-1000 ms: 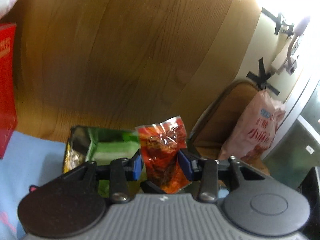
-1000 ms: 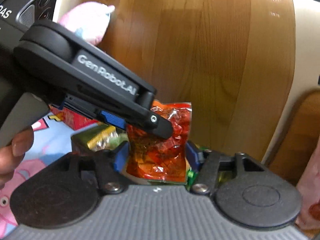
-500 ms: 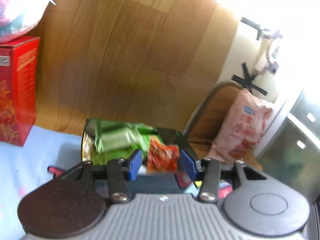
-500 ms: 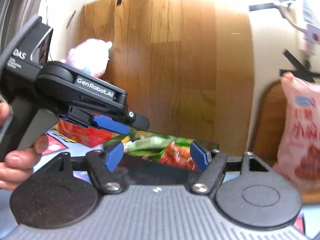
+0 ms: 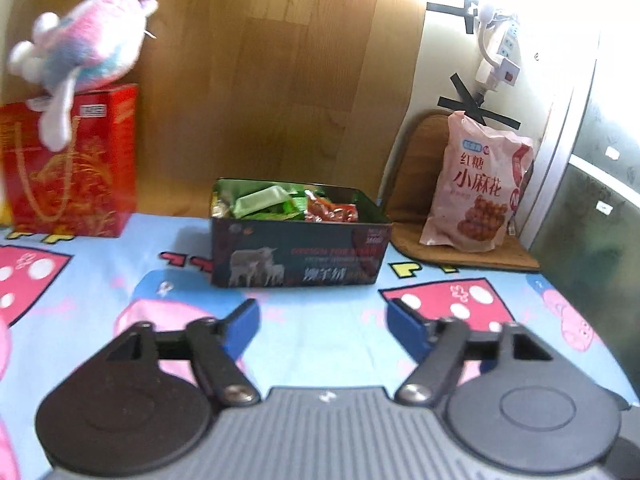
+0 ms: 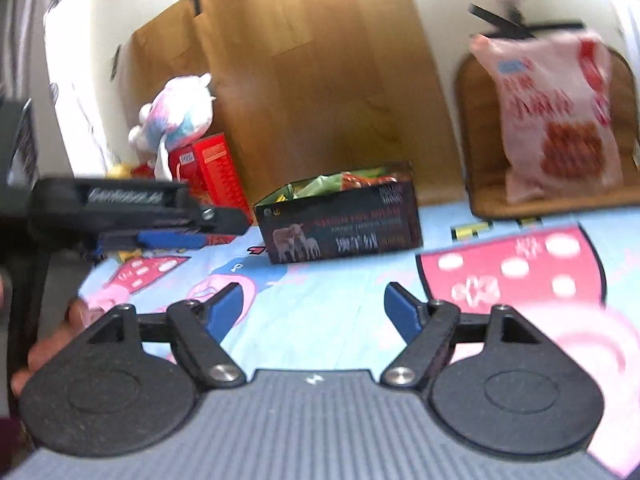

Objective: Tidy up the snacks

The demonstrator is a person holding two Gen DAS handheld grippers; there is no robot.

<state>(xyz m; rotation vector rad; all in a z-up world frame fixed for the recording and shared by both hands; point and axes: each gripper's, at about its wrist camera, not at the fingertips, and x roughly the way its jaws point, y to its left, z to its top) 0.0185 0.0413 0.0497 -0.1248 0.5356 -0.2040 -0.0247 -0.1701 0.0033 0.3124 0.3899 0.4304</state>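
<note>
Left wrist view: the left claw stands wide with nothing between its blue pads, its jaws having just been opening, above a light blue cartoon-print cloth. Ahead on the cloth sits an open dark tin box with sheep printed on its front. Inside lie green snack packets to the left and a red snack packet to the right. Left of the tin stands a red gift box with a pastel plush toy on top. To the right, a pink snack bag leans upright on a brown cushion. Right wrist view: the right claw also stands wide and empty, its jaws having just been opening. The same tin box is further ahead, green and red packets showing over its rim. The left claw enters from the left, apart from the tin, with fingers of the person's hand below it. The pink bag is blurred at upper right.
</note>
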